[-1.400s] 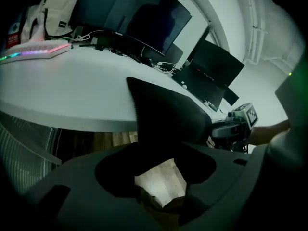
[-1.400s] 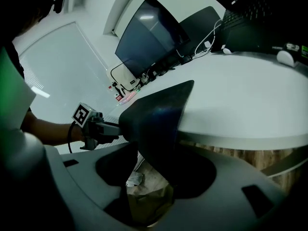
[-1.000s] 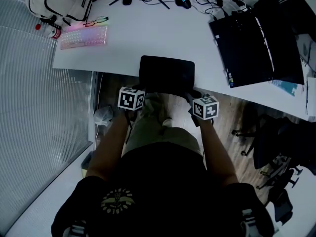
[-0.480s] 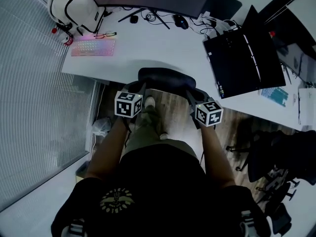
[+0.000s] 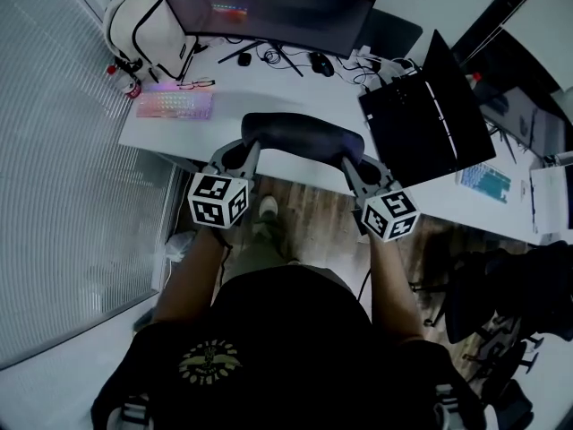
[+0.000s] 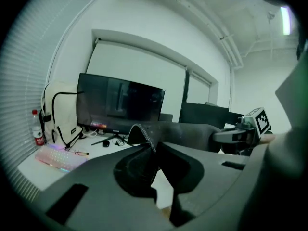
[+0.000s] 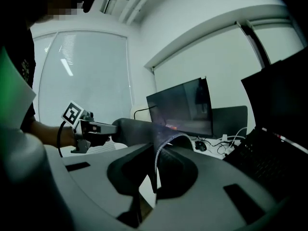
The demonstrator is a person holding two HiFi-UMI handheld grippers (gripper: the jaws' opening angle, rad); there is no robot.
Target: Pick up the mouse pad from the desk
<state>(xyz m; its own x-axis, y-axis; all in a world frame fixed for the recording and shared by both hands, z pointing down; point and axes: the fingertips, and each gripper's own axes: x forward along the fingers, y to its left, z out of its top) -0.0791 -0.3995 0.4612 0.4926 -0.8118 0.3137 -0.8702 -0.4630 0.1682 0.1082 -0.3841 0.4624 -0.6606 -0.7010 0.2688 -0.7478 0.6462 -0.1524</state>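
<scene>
The black mouse pad hangs in the air above the front edge of the white desk, arched upward between my two grippers. My left gripper is shut on its left corner, and my right gripper is shut on its right corner. In the left gripper view the pad's stitched edge is pinched between the jaws and the pad stretches right to the other gripper. In the right gripper view the pad's edge is clamped likewise, running left to the left gripper.
On the desk stand a large dark monitor, a pink lit keyboard, glasses, a mouse and cables. An open black laptop lies at the right. A white backpack sits far left. Office chairs stand lower right.
Both grippers have risen with the mouse pad, lifting it off the desk's front edge. The pad now bows into an arch between them.
</scene>
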